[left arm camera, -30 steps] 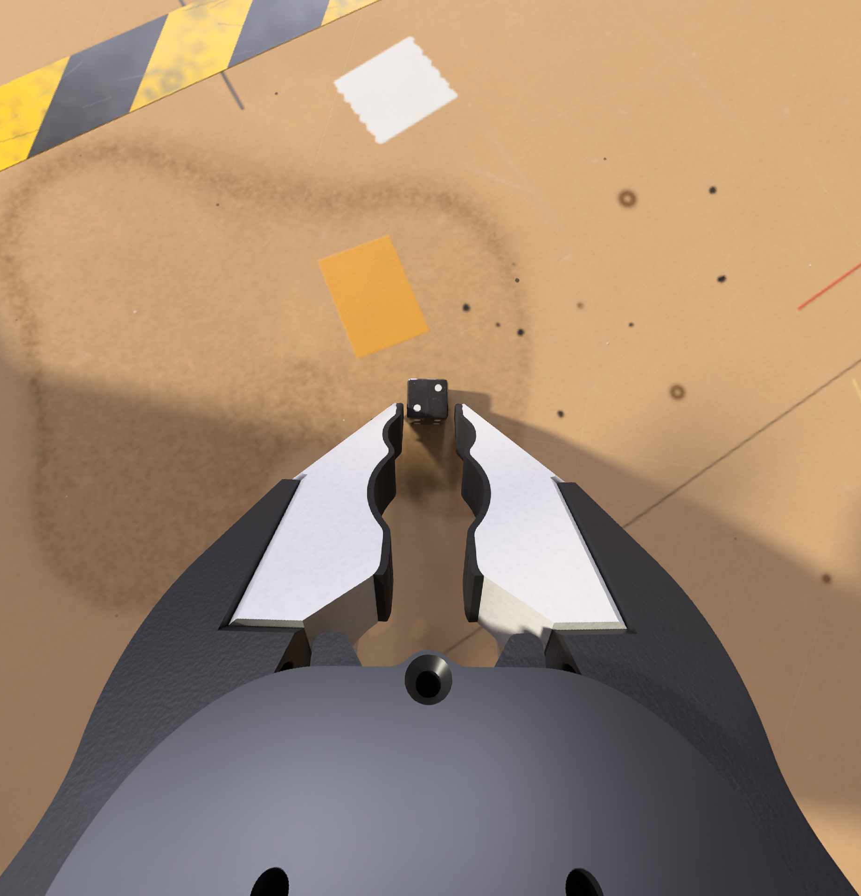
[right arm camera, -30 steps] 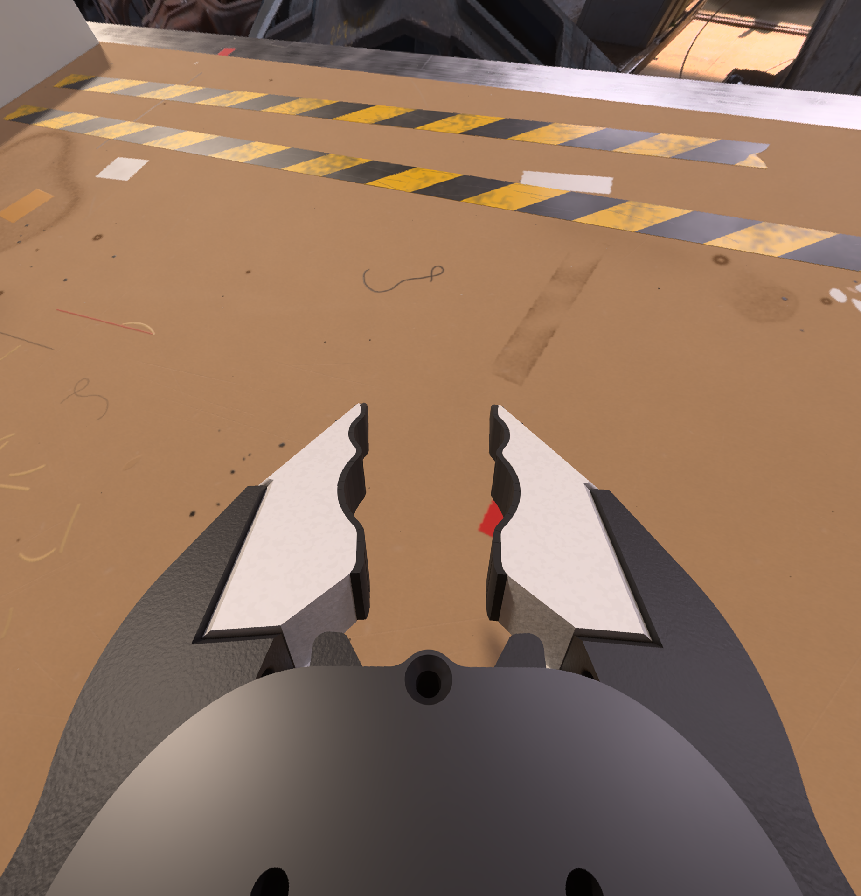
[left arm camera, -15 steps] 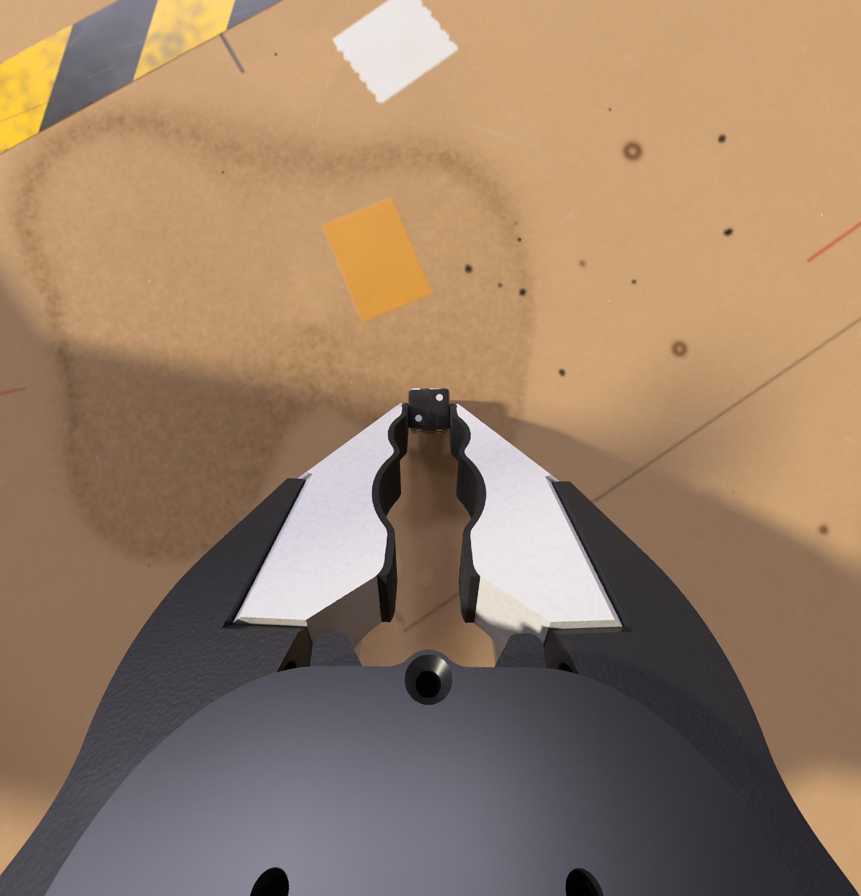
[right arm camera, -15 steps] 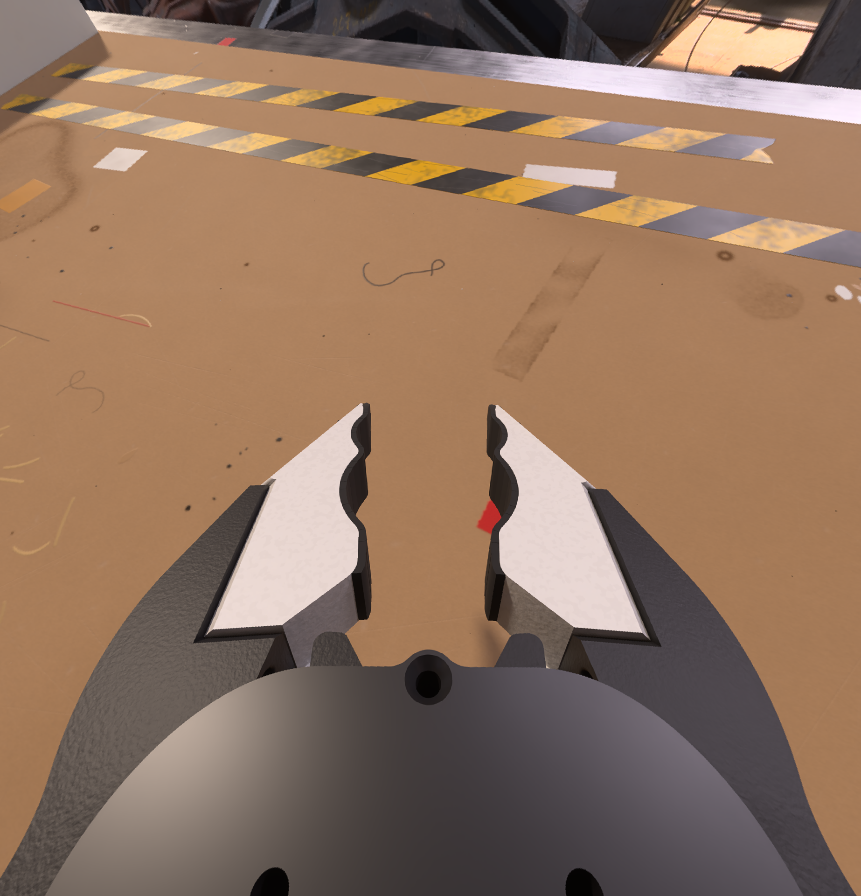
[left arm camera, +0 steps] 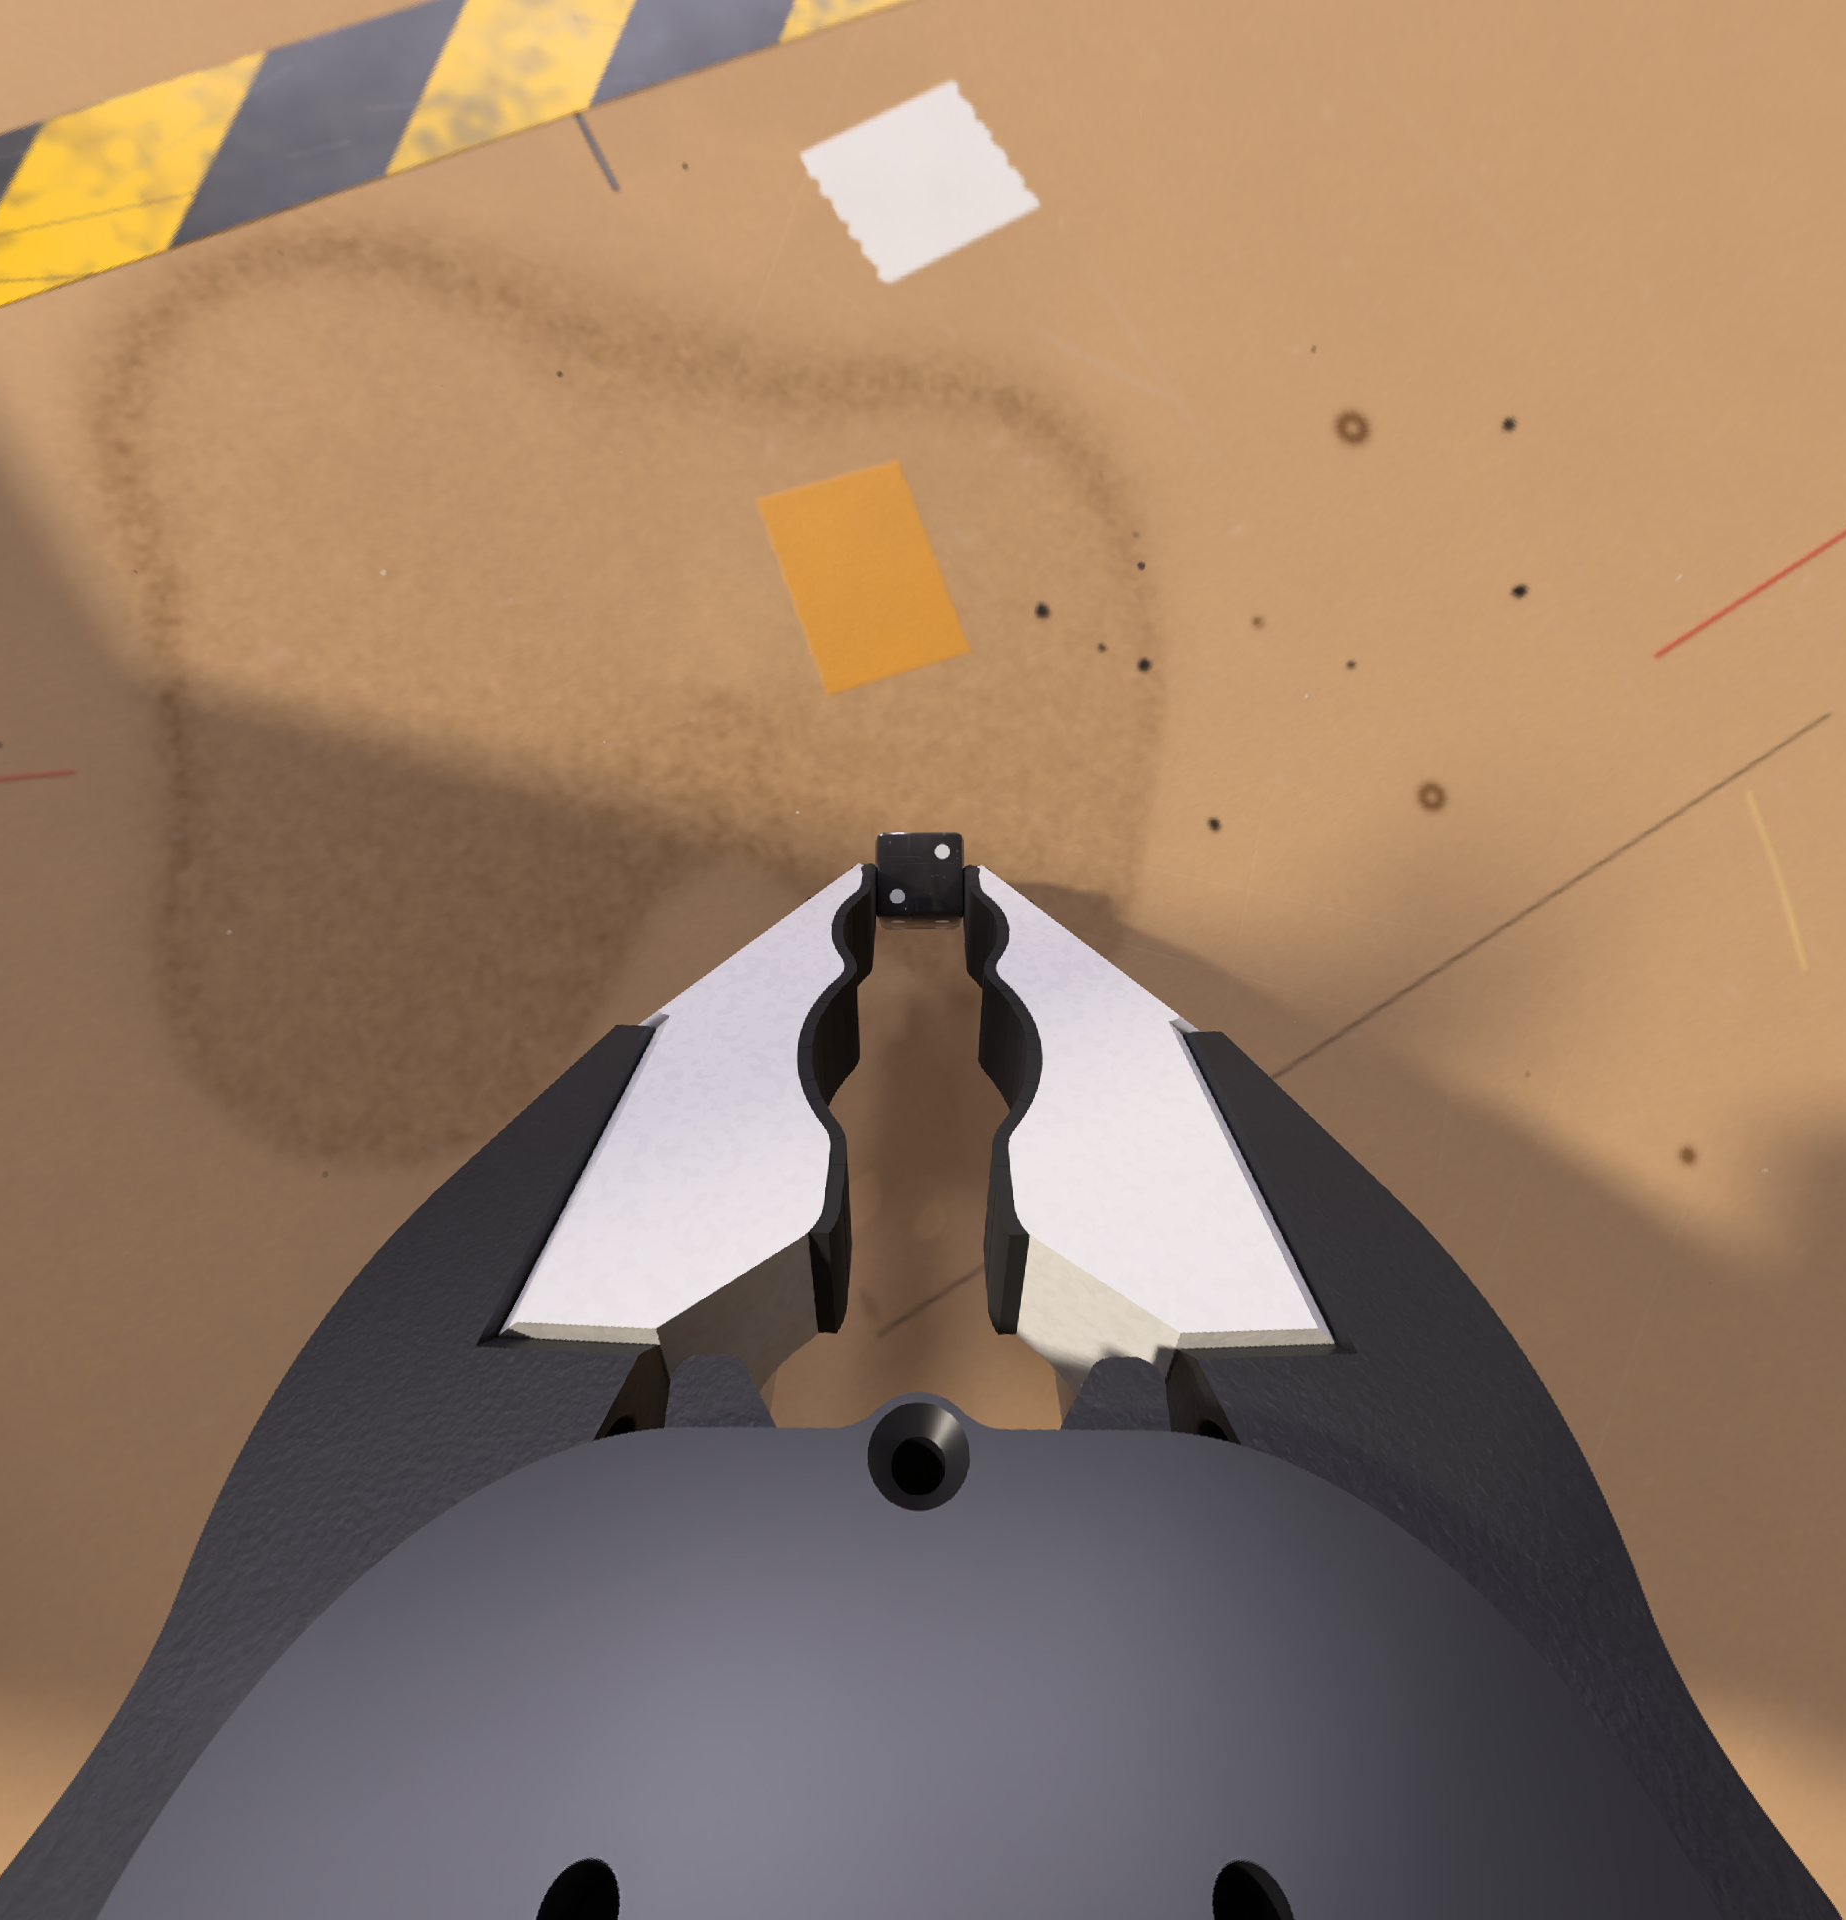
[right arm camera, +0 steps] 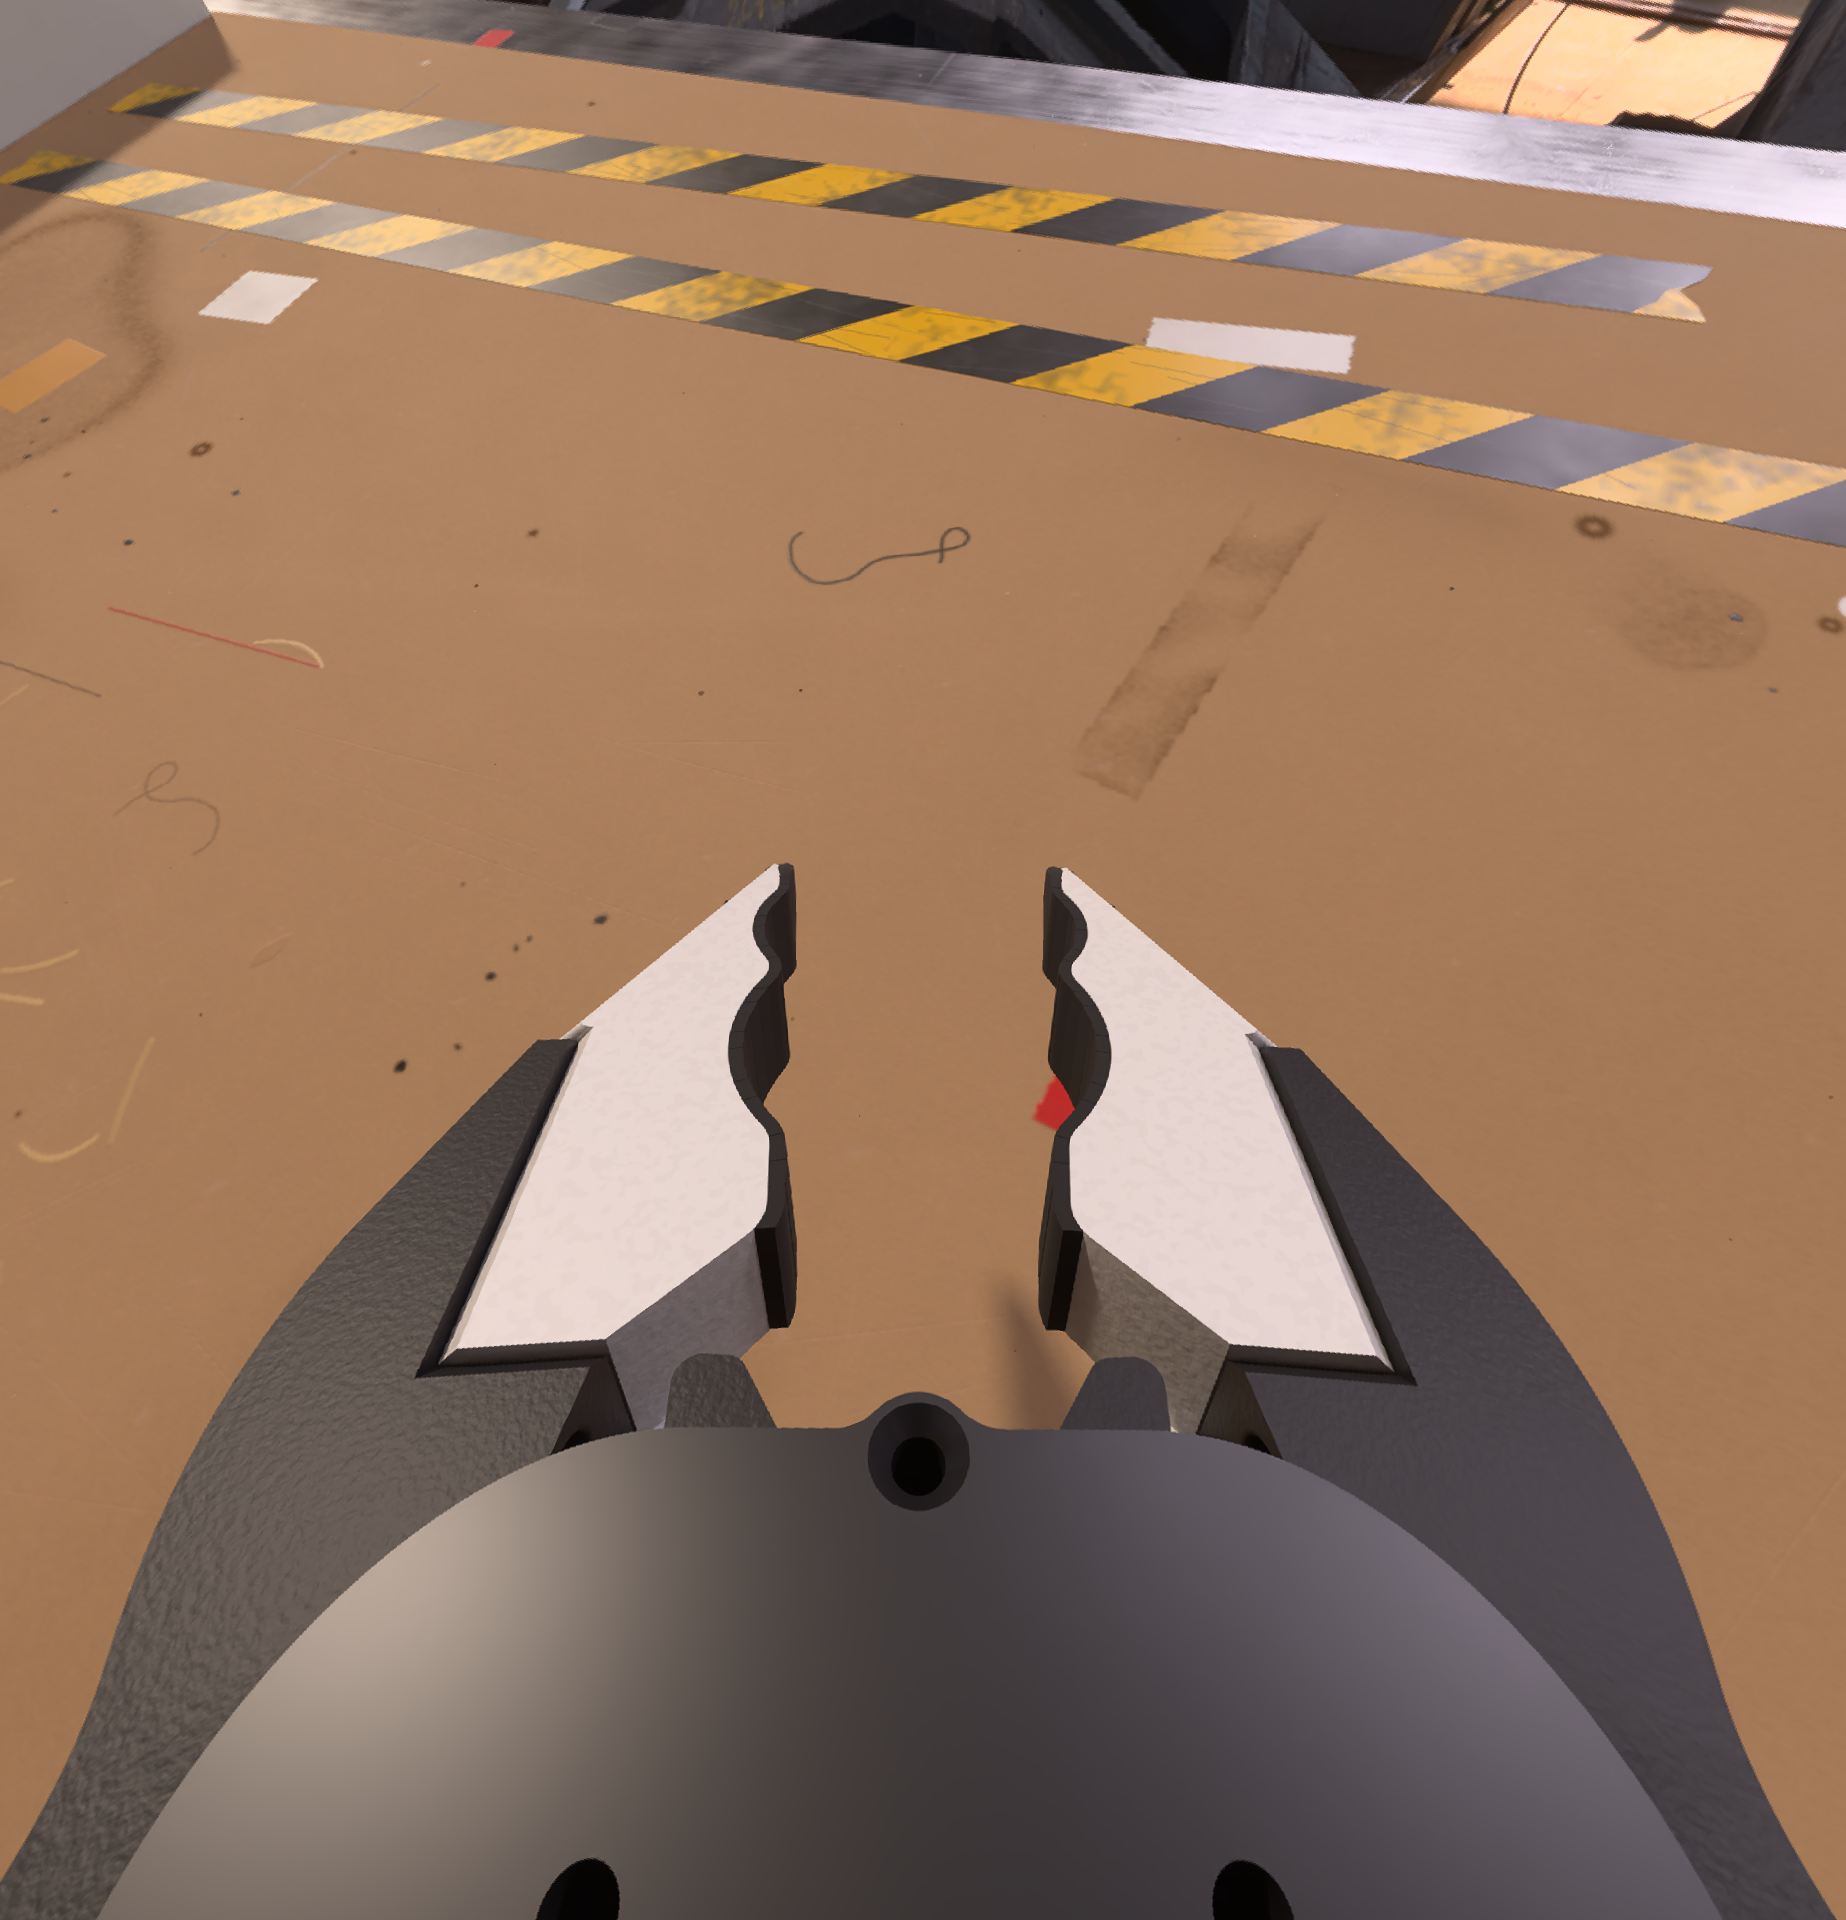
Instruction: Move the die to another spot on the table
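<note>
This is a workshop or industrial bench. The brown worktop point(right arm camera: 898, 727) is scuffed, stained and pen-marked. Two yellow-and-black hazard tape strips point(right arm camera: 898, 332) cross the upper part of the right wrist frame, below a brushed metal edge point(right arm camera: 1210, 99). White point(left arm camera: 919, 179) and orange point(left arm camera: 862, 577) tape patches sit in the upper middle of the left wrist frame. Dark structural framing point(right arm camera: 1002, 26) shows beyond, at top centre.

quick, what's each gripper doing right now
left gripper: shut on the black die, pinched at the fingertips.
right gripper: open, holding nothing, over the bare table.
</note>
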{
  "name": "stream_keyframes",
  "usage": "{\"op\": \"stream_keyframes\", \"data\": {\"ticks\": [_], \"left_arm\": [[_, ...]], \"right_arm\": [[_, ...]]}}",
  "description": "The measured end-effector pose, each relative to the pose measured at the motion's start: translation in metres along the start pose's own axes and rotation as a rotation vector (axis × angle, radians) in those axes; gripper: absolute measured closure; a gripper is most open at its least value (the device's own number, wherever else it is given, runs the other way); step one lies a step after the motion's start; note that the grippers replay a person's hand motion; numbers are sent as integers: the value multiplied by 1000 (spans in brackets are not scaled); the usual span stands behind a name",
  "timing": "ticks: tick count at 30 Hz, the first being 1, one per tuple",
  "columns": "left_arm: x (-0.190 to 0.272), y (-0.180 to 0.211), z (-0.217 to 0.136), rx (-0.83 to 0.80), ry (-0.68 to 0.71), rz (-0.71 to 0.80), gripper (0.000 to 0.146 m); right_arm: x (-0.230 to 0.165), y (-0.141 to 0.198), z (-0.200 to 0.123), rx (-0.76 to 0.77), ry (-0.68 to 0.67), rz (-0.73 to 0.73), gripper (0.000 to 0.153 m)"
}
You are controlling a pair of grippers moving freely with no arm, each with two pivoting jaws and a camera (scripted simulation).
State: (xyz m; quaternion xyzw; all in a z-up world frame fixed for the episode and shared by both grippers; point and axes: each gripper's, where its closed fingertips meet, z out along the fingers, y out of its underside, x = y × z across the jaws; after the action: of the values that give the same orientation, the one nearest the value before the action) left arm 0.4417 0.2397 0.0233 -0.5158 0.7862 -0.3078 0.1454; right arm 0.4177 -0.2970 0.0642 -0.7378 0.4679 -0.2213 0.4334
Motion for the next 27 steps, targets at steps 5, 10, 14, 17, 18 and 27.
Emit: {"op": "stream_keyframes", "data": {"ticks": [5, 10, 14, 17, 18, 27], "left_arm": [[6, 4, 11, -47, 7, 43, 130], [8, 4, 15, -57, -2, 51, 130], [7, 5, 13, -80, -12, 78, 130], [11, -6, 6, -44, -27, 111, 130], [19, -15, 0, -10, -15, 118, 130], [252, -20, 13, -18, 490, 562, 130]], "right_arm": [[-1, 0, 1, -1, -2, 0, 105], [0, 0, 0, -9, -1, -2, 105], [0, 0, 1, -11, -4, -1, 106], [-1, -1, 1, -11, -3, -7, 106], [-1, -1, 0, -11, -3, -8, 106], [-8, -6, -4, 13, -4, -22, 107]]}}
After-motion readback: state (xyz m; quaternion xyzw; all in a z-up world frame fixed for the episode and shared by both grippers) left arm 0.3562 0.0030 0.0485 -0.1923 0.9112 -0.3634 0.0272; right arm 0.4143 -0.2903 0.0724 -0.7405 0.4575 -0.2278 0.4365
